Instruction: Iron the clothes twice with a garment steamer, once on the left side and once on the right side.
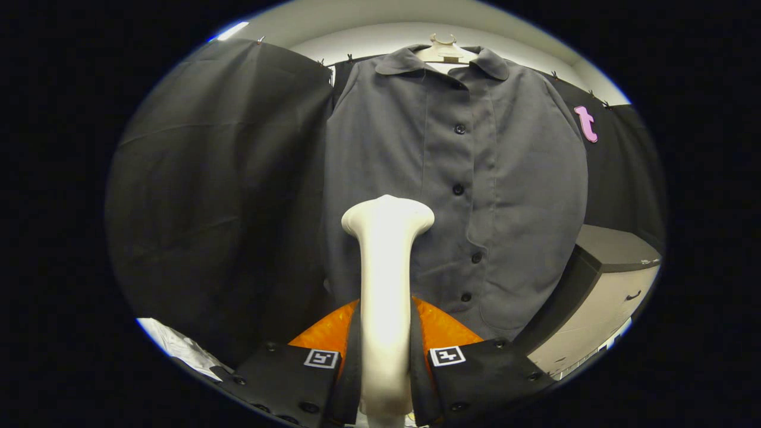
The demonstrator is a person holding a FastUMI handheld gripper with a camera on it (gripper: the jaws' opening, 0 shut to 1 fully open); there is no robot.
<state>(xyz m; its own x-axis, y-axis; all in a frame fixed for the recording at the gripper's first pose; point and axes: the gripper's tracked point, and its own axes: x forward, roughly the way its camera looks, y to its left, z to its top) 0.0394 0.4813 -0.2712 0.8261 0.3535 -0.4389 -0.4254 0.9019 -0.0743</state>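
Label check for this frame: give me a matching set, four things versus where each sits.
Things:
1. garment steamer
2. shirt
3. hanger
4. cabinet

Places:
A. at the shirt's collar, on top
B. between the fingers, clamped by the gripper
C. low down, beside the shirt's hem
D. hanging beyond the steamer's head

Pairs: 1-B, 2-D, 3-A, 4-C

Recording booth, black cloth wall (220, 178), cabinet (606, 285)
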